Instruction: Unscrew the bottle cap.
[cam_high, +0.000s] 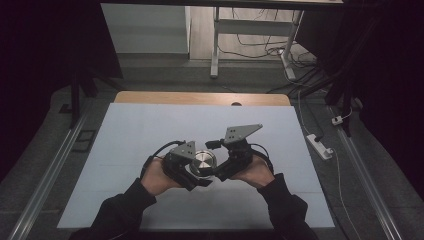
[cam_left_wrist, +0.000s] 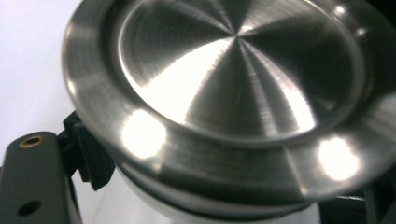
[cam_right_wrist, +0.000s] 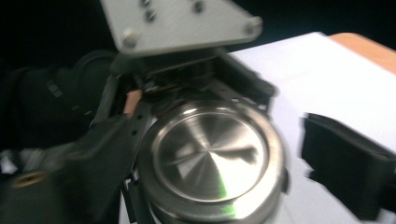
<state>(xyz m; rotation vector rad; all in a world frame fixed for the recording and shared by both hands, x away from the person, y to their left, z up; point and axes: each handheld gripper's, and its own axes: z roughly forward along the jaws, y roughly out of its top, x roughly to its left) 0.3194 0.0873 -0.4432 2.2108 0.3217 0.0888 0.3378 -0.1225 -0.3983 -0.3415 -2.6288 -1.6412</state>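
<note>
While the left gripper squeezes tight on the shiny metal lid near the middle of the picture, the right gripper sits beside it, jaws open, holding nothing.

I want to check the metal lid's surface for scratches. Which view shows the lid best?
The left gripper view: the metal lid is close and sharp there, with its brushed grain and rim plain. The right gripper view shows the whole round lid, but blurred. In the high view it is a small disc between the two grippers.
</note>
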